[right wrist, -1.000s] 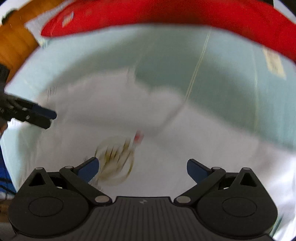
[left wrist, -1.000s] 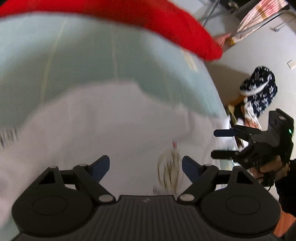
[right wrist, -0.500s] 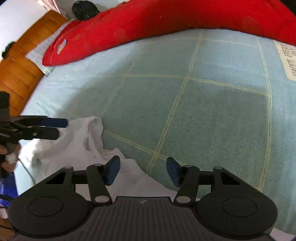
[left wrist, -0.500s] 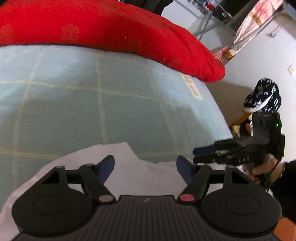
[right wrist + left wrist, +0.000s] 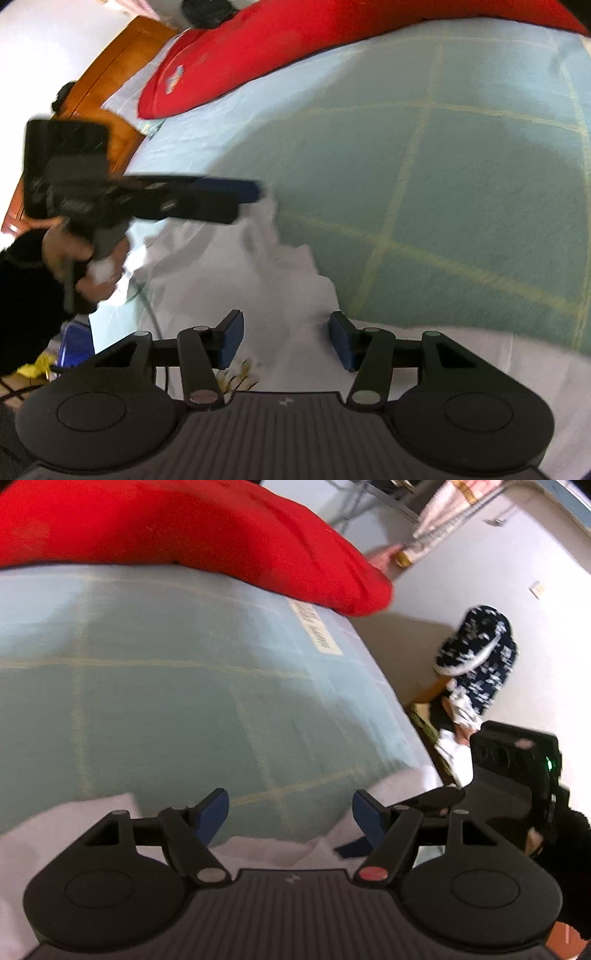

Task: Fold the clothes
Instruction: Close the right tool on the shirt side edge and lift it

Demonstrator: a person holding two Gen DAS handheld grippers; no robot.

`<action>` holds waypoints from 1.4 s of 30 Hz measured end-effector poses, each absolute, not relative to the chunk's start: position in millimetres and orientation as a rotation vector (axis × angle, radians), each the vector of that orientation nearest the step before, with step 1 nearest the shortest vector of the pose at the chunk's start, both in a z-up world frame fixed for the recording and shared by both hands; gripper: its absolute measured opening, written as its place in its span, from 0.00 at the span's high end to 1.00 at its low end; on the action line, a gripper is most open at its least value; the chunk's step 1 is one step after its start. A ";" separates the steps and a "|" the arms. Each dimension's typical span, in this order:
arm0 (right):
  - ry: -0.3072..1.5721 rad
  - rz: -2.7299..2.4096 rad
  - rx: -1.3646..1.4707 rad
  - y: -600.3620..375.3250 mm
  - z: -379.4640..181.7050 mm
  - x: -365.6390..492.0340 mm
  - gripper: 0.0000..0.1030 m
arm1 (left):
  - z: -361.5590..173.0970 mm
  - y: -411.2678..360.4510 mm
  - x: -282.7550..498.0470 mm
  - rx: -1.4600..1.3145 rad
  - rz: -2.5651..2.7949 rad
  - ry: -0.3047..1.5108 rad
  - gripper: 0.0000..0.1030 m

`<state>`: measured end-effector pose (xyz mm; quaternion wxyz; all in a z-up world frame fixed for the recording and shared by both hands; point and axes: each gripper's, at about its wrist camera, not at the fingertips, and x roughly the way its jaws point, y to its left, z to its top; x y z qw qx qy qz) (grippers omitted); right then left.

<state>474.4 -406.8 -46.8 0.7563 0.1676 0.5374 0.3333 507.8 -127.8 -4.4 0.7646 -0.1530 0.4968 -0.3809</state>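
A: Where's the garment?

B: White shirt (image 5: 236, 280) crumpled on the bed (image 5: 461, 177), at the near edge, right under both claws. Small floral print (image 5: 238, 376) showing by the right claw's left finger.

A: Claw states?

B: Left claw (image 5: 290, 816) apart, nothing between the pads, only bedspread and a white fold below them. Right claw (image 5: 286, 339) partly apart, shirt fabric lying in the gap, but pads don't look pressed on it.

A: Key relation?

B: The raised ridge of the shirt runs away from the right claw, up and to the left toward the left claw's tips (image 5: 236, 188). So the right claw is already over cloth; the left reaches the far end of that ridge. Probably each takes an end.

A: Materials?

B: Shirt is thin, limp, wrinkly, will sag and bunch. Bedspread is teal with a pale yellow grid, matte weave. Red pillow (image 5: 184, 535) along the far side, plump, smooth. Frames are motion-blurred, so fine edges are unclear.
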 end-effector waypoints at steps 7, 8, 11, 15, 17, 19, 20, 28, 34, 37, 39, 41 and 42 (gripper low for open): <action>1.136 0.711 0.216 -378.9 -45.5 429.4 0.36 | -27.8 -146.8 484.7 -0.329 -0.876 1.184 0.30; 1.137 0.703 0.226 -379.6 -46.2 425.6 0.36 | -32.6 -144.6 479.7 -0.311 -0.844 1.204 0.30; 1.138 0.676 0.259 -383.4 -47.1 414.9 0.36 | -39.2 -127.2 465.7 -0.331 -0.807 1.217 0.30; 1.127 0.673 0.233 -387.9 -29.2 414.0 0.37 | -42.5 -112.2 454.9 -0.359 -0.787 1.212 0.29; 1.102 0.690 0.182 -389.5 -13.1 417.7 0.38 | -44.1 -109.1 455.0 -0.367 -0.784 1.208 0.29; 1.068 0.694 0.110 -393.2 3.0 432.6 0.39 | -46.5 -109.6 454.0 -0.372 -0.780 1.202 0.29; 1.051 0.695 0.073 -395.2 11.0 440.8 0.40 | -47.0 -110.6 452.5 -0.377 -0.778 1.197 0.29; 1.131 0.684 -0.011 -409.8 -25.7 525.4 0.57 | -43.6 -101.1 441.8 -0.397 -0.770 1.157 0.29; 1.229 0.714 -0.038 -401.8 -35.2 484.2 0.69 | -31.3 -90.7 443.7 -0.450 -0.779 1.128 0.29; 1.230 0.721 -0.067 -394.4 -30.5 450.4 0.68 | -15.2 -98.2 448.9 -0.448 -0.836 1.078 0.29; 1.223 0.705 -0.090 -389.7 -29.6 429.2 0.68 | -4.9 -112.0 453.1 -0.436 -0.909 1.045 0.29; 1.211 0.674 -0.085 -385.7 -29.7 413.2 0.68 | 0.1 -130.1 456.5 -0.435 -0.996 1.031 0.28; 1.198 0.655 -0.083 -383.3 -29.6 405.8 0.68 | -0.4 -140.0 457.2 -0.438 -1.036 1.039 0.28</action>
